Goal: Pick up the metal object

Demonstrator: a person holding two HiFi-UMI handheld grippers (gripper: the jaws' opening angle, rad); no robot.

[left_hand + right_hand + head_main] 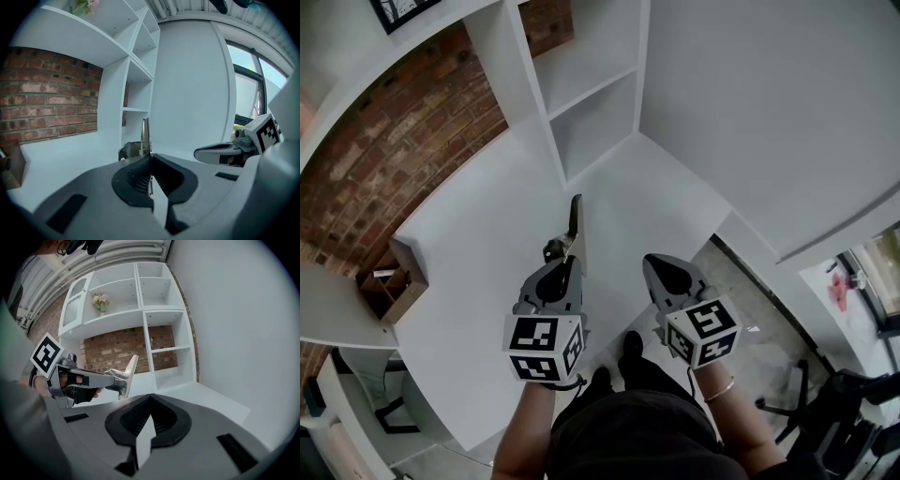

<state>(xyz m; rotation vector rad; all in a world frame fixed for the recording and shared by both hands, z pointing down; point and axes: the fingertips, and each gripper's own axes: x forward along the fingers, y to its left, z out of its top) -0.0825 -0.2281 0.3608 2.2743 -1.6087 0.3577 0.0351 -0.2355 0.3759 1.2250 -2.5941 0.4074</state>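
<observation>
Above the desk (469,262), left gripper (571,265) pinches the metal object (575,220), pick-up seemingly done; right gripper (653,265) pressed together, empty; next needs a steady hold.

The gripped end of the metal object (146,133) is hidden between the left tongs (150,161); what lies in the wooden box (411,274) is too small to tell.

White, silver and brick red
Shiny silver metal object (574,217); plain white table (469,253); red-brown brick wall (394,141) with pale mortar lines; brown wooden box (391,286).
</observation>
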